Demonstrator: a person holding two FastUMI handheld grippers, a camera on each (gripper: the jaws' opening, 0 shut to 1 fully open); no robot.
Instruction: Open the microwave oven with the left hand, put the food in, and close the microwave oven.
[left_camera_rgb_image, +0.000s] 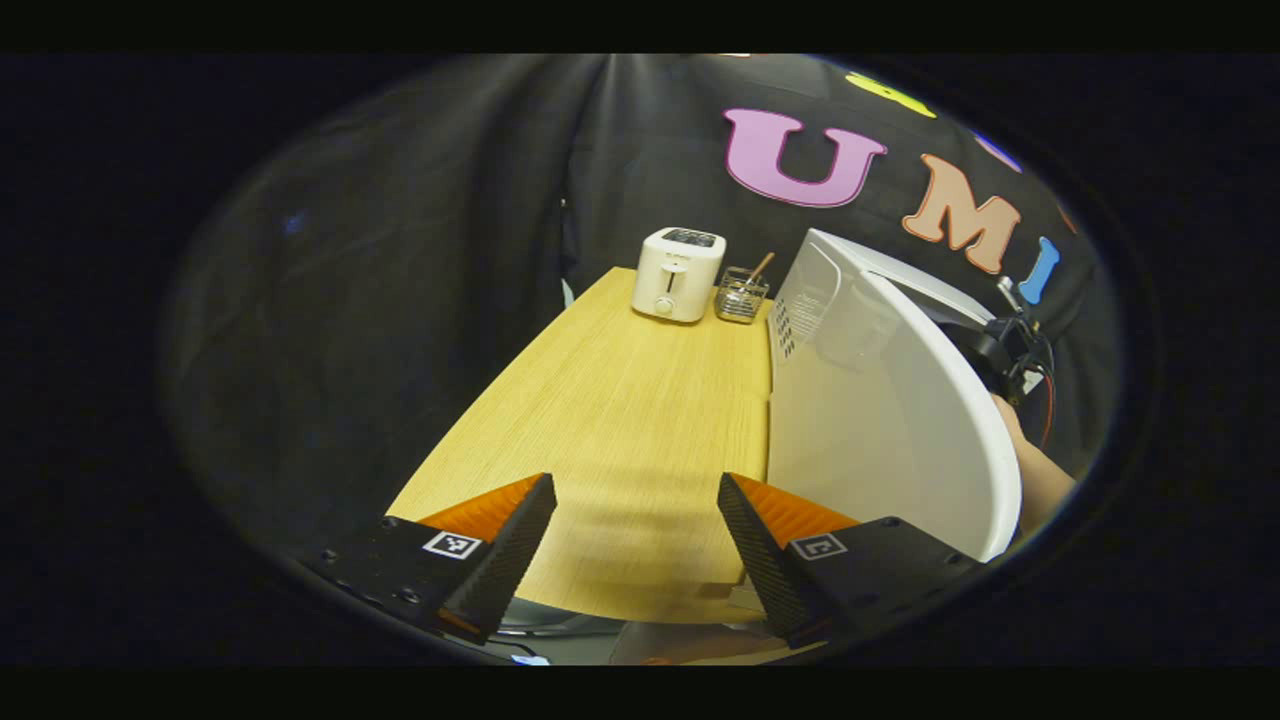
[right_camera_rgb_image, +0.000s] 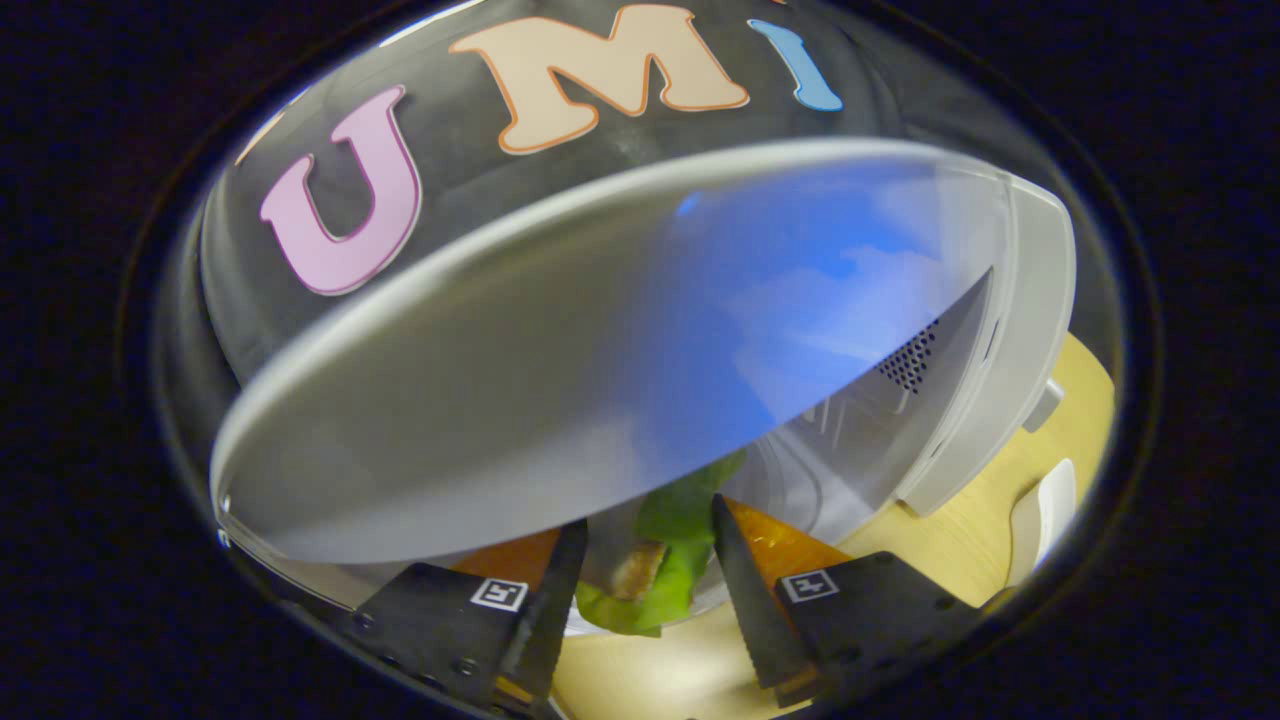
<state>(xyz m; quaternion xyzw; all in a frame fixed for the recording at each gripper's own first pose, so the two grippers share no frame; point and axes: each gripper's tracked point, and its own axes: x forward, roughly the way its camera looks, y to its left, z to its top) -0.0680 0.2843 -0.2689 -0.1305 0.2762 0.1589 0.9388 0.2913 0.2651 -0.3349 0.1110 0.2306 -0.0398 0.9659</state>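
In the left gripper view the left gripper (left_camera_rgb_image: 636, 540) hangs above the near end of a wooden table (left_camera_rgb_image: 620, 420), its fingers spread wide with nothing between them. The white microwave (left_camera_rgb_image: 880, 400) stands on the right side of the table, its curved side close to the right finger. At the far end of the table sit a white toaster (left_camera_rgb_image: 678, 273) and, just beside it, a wire basket (left_camera_rgb_image: 741, 294) with a stick-like utensil in it. Past the microwave, the other gripper (left_camera_rgb_image: 1010, 350) and the person's forearm (left_camera_rgb_image: 1040, 475) show at the right edge. In the right gripper view the right gripper (right_camera_rgb_image: 640, 580) is close under the microwave (right_camera_rgb_image: 600, 350), whose pale body curves across the picture, with a vent grille on its side wall. Between this gripper's fingers lies the food (right_camera_rgb_image: 655, 560), green leaves with a brownish piece; the fingers flank it, but whether both press on it cannot be told. The table (right_camera_rgb_image: 960, 540) shows beneath.
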